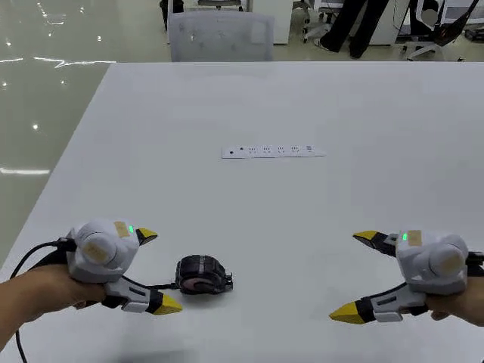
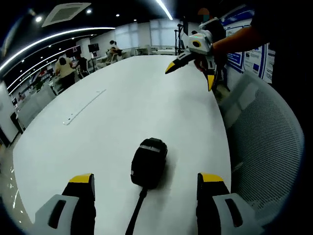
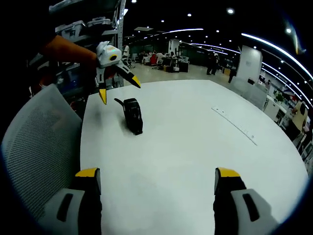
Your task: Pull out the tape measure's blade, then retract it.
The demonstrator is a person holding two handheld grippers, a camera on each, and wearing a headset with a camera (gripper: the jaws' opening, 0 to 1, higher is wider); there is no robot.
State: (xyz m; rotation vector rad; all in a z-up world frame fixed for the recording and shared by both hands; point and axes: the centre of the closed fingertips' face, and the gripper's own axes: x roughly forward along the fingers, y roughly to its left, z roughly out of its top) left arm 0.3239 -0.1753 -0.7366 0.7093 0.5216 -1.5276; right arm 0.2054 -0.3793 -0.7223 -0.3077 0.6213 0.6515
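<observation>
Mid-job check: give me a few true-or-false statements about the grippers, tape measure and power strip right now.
1. The tape measure lies on the table just ahead of the left gripper. True.
2. The right gripper is shut on the tape measure. False: its jaws are open, far from it, holding nothing.
3. The tape measure is pulled out across the table. False: it lies wound in, compact.
4. A white power strip lies farther up the table, apart from both grippers. True.
5. The left gripper's jaws are open. True.
</observation>
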